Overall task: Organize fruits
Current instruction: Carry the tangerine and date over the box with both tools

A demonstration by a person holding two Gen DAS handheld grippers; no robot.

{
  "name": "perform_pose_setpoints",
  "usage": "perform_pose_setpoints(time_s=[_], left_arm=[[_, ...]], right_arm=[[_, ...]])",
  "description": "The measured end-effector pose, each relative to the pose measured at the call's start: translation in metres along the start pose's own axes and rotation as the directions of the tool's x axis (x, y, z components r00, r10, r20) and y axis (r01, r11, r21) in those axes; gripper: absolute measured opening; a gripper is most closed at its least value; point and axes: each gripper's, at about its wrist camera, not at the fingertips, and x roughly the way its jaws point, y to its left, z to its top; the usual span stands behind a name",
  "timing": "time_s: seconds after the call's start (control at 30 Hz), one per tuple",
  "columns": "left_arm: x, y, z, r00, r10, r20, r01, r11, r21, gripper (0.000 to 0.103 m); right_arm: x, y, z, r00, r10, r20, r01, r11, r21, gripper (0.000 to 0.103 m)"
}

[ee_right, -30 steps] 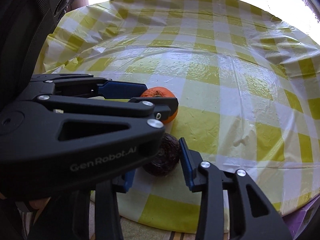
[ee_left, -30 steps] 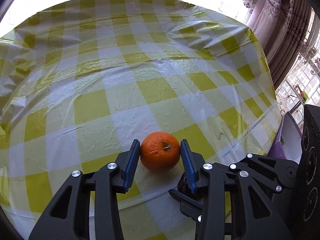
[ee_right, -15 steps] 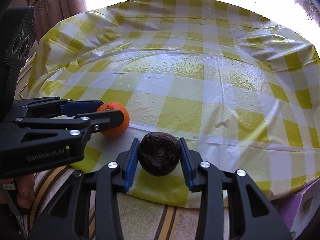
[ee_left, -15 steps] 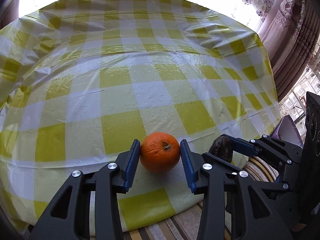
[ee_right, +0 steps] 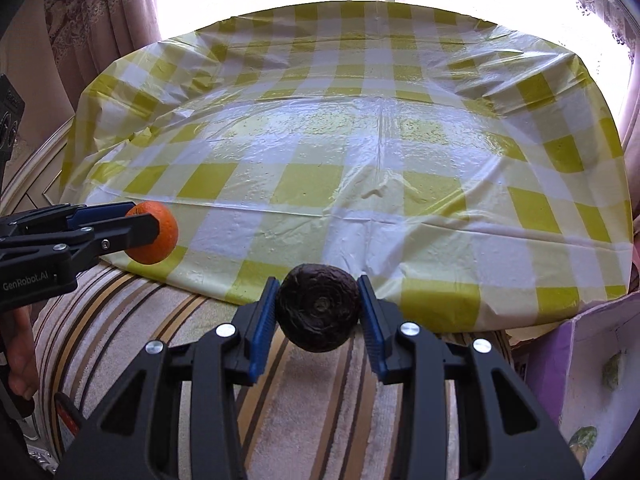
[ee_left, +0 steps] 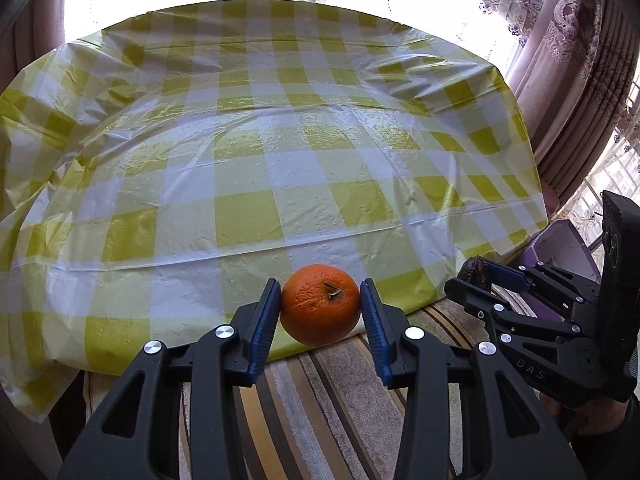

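Note:
My left gripper (ee_left: 320, 304) is shut on an orange (ee_left: 320, 303), held in the air just off the table's near edge. The orange also shows in the right wrist view (ee_right: 158, 234), at the left in the left gripper (ee_right: 138, 226). My right gripper (ee_right: 318, 308) is shut on a dark wrinkled brown fruit (ee_right: 318, 307), also lifted past the near edge. In the left wrist view the right gripper (ee_left: 478, 274) holds that dark fruit (ee_left: 474, 273) at the right. The table wears a yellow-and-white checked plastic cloth (ee_left: 280, 152).
A striped brown and beige seat (ee_right: 320, 400) lies below both grippers in front of the table. A purple box (ee_right: 592, 380) stands at the right of it. Curtains (ee_left: 576, 64) and bright windows are behind the table.
Both grippers have pulled back and up from the table with their fruits. The table has receded, and the striped seat now shows below them.

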Motion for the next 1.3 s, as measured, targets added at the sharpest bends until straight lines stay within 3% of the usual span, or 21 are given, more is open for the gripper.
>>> perform_pose_setpoints(time_s=[0.33, 0.73, 0.97, 1.3], left_arm=[[-0.021, -0.062, -0.006, 0.999, -0.029, 0.021, 0.028, 0.997, 0.069, 0.039], [-0.007, -0.184, -0.028, 0.992, -0.126, 0.015, 0.123, 0.987, 0.106, 0.039], [0.017, -0.27, -0.062, 0.976, -0.208, -0.059, 0.216, 0.957, 0.193, 0.039], [0.052, -0.327, -0.077, 0.965, -0.237, -0.108, 0.259, 0.917, 0.303, 0.039]], right_arm=[[-0.041, -0.046, -0.029, 0.999, -0.047, 0.019, 0.045, 0.996, 0.076, 0.039], [-0.096, -0.13, -0.076, 0.984, -0.175, 0.016, 0.167, 0.961, 0.221, 0.039], [-0.123, -0.187, -0.115, 0.958, -0.285, -0.023, 0.278, 0.908, 0.314, 0.039], [-0.134, -0.24, -0.16, 0.901, -0.422, -0.1, 0.427, 0.823, 0.374, 0.039]])
